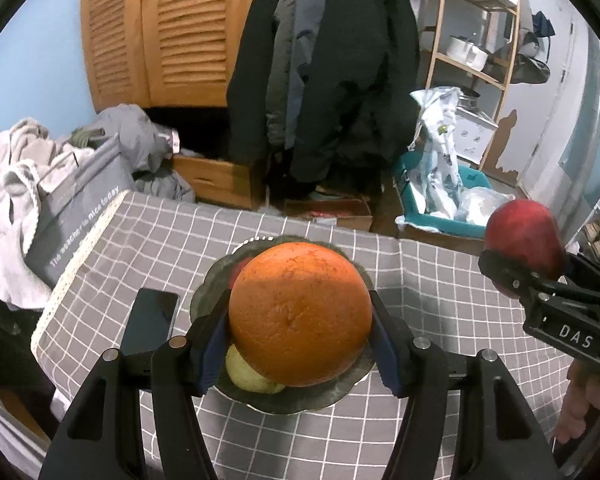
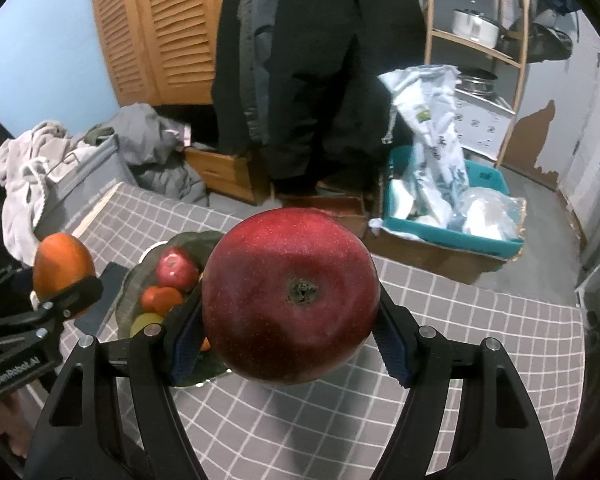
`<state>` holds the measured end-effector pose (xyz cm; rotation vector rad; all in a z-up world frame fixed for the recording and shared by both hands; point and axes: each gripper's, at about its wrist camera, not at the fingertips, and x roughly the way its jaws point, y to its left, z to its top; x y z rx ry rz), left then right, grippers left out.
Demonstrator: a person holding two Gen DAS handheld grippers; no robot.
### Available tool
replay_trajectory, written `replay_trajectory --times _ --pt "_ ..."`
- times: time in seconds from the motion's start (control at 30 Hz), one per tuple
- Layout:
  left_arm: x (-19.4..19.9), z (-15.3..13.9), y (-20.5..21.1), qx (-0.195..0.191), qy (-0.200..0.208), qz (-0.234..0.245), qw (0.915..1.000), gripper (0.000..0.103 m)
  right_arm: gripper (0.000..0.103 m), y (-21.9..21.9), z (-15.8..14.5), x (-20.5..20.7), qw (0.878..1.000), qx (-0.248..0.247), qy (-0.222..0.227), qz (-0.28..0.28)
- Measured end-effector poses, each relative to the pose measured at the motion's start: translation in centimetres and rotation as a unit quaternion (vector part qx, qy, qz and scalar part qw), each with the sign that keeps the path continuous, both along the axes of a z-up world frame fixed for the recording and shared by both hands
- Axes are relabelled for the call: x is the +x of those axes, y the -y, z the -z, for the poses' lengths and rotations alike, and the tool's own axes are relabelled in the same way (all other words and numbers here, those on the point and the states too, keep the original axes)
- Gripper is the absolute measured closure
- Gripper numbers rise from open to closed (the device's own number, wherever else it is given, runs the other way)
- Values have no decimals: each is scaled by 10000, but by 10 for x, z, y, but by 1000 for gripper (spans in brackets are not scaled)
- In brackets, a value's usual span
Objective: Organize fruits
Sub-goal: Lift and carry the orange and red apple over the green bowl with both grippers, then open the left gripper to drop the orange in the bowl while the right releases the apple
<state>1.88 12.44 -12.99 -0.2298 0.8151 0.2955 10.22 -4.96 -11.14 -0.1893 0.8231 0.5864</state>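
My left gripper (image 1: 300, 340) is shut on a large orange (image 1: 300, 314), held above a dark scalloped fruit plate (image 1: 296, 402) on the checked tablecloth. A yellow-green fruit (image 1: 246, 374) shows under the orange on that plate. My right gripper (image 2: 290, 340) is shut on a big dark red apple (image 2: 290, 294), hanging to the right of the plate (image 2: 134, 294). In the right wrist view the plate holds a small red apple (image 2: 176, 268), a tangerine (image 2: 162, 300) and a yellow-green fruit (image 2: 146, 322). The left gripper with the orange (image 2: 62, 270) appears at that view's left edge; the red apple (image 1: 522, 246) appears at the left wrist view's right edge.
A dark phone (image 1: 152, 326) lies on the grey checked tablecloth (image 1: 440, 300) just left of the plate. Beyond the table's far edge hang dark coats (image 1: 324, 68); a teal bin with bags (image 1: 440, 184) stands on the floor, and laundry (image 1: 24, 184) is piled at the left.
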Motion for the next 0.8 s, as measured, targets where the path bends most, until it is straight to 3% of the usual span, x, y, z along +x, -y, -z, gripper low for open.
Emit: replay_trajectory --times 0.47,0.8 --pt "11 73 -22 -536 -630 36 9966 39 29 -40 37 6 9988 -120 -411 -235" --pt "20 105 -31 -833 -982 49 9917 39 29 -57 58 14 9973 -285 -610 -280"
